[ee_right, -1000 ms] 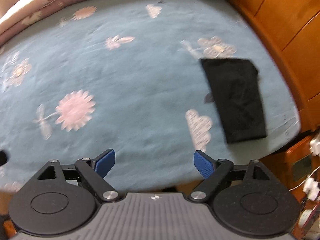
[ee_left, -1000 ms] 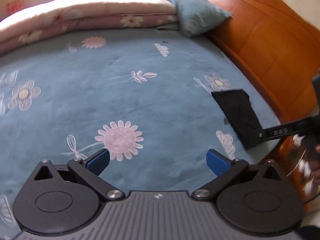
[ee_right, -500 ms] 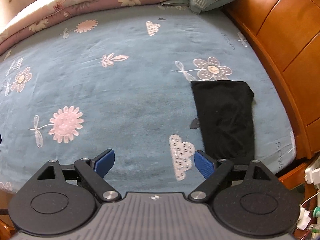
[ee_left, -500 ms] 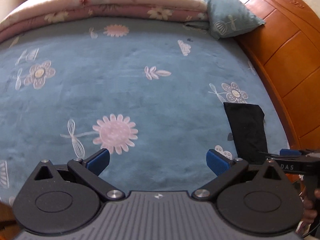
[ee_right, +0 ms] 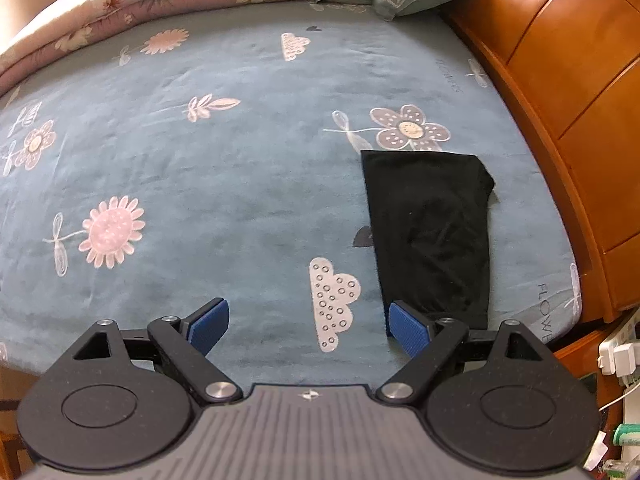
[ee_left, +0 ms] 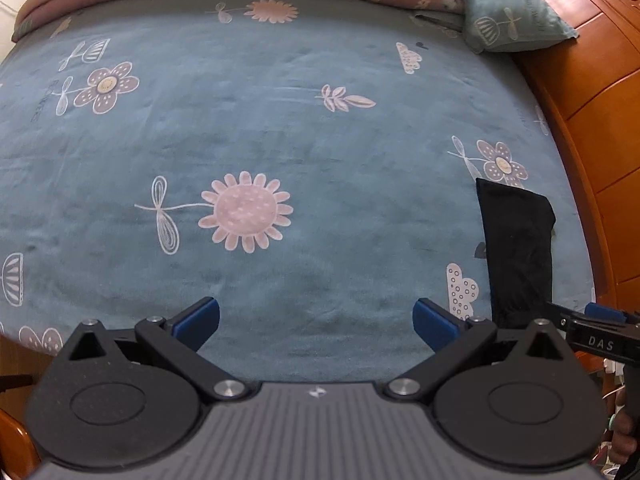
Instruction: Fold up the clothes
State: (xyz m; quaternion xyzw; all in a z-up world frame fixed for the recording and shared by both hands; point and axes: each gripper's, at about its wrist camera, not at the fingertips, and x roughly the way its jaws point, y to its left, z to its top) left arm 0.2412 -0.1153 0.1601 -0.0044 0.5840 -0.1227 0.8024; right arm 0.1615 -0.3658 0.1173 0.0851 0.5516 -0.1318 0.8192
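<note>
1. The left claw [ee_left: 316,322] is held wide apart over the near edge of the bed [ee_left: 280,128], gripping nothing.
2. The right claw [ee_right: 308,324] is likewise spread wide and empty.
3. A folded black garment [ee_right: 432,232] is laid flat near the bed's right edge, beside the wooden headboard [ee_right: 568,72].
4. A pillow [ee_left: 512,12] is seen farthest back.

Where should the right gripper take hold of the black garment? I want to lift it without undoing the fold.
Probably the near short edge of the black garment, approached from the foot side where the right gripper hangs, open. The garment lies flat as a long, narrow strip on the blue sheet, that end nearest the pads.
</note>
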